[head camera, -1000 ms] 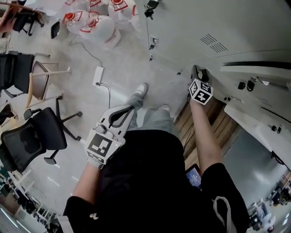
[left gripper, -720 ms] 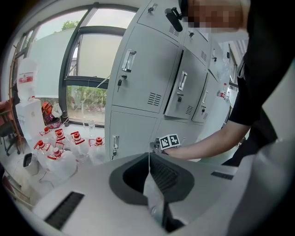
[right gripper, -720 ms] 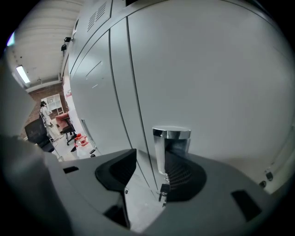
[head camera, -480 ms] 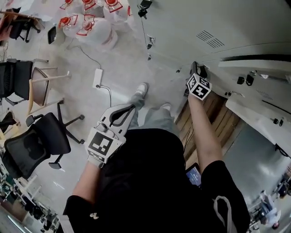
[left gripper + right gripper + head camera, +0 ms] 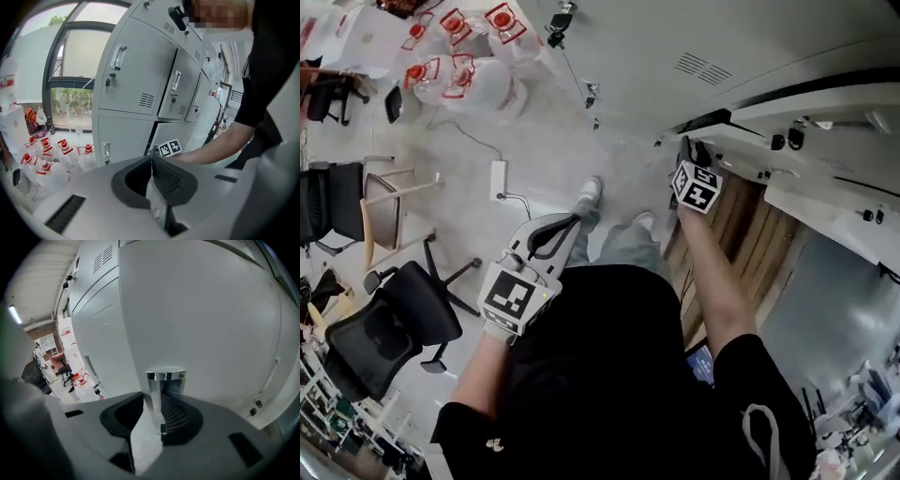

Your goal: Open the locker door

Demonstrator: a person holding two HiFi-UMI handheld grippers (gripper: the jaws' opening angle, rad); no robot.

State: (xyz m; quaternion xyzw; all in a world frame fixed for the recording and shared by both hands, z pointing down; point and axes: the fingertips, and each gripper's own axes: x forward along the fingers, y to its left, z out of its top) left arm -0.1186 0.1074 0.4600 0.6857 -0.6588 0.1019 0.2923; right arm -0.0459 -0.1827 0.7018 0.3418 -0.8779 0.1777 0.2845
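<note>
You wear a black short-sleeved top (image 5: 609, 375) | white drawstring (image 5: 757, 422) looped at your right shoulder | grey trousers (image 5: 623, 248) | pale shoes (image 5: 592, 187) | small pale emblem (image 5: 494, 443) on your left sleeve

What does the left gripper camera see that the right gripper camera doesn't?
Only the left gripper view: a window, the person's arm, and the left hand-held gripper, shut and empty. Only the right gripper view: the right hand-held gripper, its jaws closing on a chrome handle. Both: grey lockers.

Bright even daylight, fisheye edges, dark vignette
</note>
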